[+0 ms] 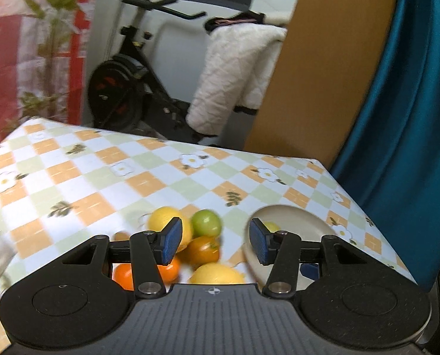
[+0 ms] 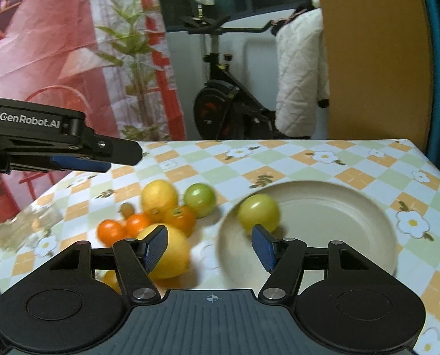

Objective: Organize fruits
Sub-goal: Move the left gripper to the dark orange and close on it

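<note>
Exercise bike beside red curtain

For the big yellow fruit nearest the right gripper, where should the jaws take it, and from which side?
Take the big yellow fruit across its widest middle, coming down from above and the near side. It is round, so a grip off the middle would likely slip. Oranges crowd its far side; the side toward the plate looks free.

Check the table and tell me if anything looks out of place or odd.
Nothing looks spilled or damaged. One yellow-green fruit sits alone on the cream plate, near its left rim, while the other fruits are still clustered loose on the checked tablecloth beside it.
</note>
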Available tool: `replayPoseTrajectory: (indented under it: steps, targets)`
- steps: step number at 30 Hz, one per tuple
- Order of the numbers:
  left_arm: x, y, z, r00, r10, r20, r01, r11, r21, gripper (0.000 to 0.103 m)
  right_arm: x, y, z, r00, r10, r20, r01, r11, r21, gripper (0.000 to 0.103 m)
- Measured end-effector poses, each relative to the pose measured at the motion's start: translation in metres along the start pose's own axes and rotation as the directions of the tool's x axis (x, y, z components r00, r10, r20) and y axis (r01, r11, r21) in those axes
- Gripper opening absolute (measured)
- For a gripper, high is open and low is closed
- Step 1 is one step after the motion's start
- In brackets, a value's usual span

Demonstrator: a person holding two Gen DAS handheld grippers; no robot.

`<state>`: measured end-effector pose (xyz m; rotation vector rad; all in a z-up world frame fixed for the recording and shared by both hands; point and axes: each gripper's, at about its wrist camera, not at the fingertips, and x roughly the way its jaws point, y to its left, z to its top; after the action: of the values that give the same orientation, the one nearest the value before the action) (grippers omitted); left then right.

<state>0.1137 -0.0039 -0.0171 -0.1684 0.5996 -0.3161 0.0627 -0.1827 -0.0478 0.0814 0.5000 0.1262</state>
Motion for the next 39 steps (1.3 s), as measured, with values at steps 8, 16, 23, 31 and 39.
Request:
replayPoseTrajectory:
  steps: [8, 16, 23, 31, 39]
  targets:
    - [-0.016, 0.024, -0.029, 0.999, 0.039, -0.031, -0.039, 0.999, -0.010, 0.053, -0.001, 0.035, -0.014, 0.997, 0.074, -0.031, -0.076, 0.995, -0.069, 0.059]
    - [-0.012, 0.034, -0.045, 0.997, -0.006, -0.083, 0.002, 0.999, -0.044, 0.053, 0.000, 0.056, -0.023, 0.992, 0.097, -0.077, -0.106, 0.987, -0.121, 0.059]
    - [-0.007, 0.034, -0.049, 0.994, -0.034, -0.100, 0.030, 0.998, -0.048, 0.053, 0.005, 0.061, -0.029, 0.990, 0.100, -0.103, -0.114, 0.984, -0.136, 0.056]
    - [-0.002, 0.031, -0.059, 0.990, -0.067, -0.128, 0.060, 0.997, -0.056, 0.053, 0.012, 0.065, -0.032, 0.987, 0.106, -0.122, -0.123, 0.981, -0.148, 0.054]
    - [0.009, 0.026, -0.066, 0.982, -0.104, -0.158, 0.094, 0.993, -0.073, 0.053, 0.018, 0.066, -0.035, 0.985, 0.114, -0.132, -0.134, 0.979, -0.155, 0.050]
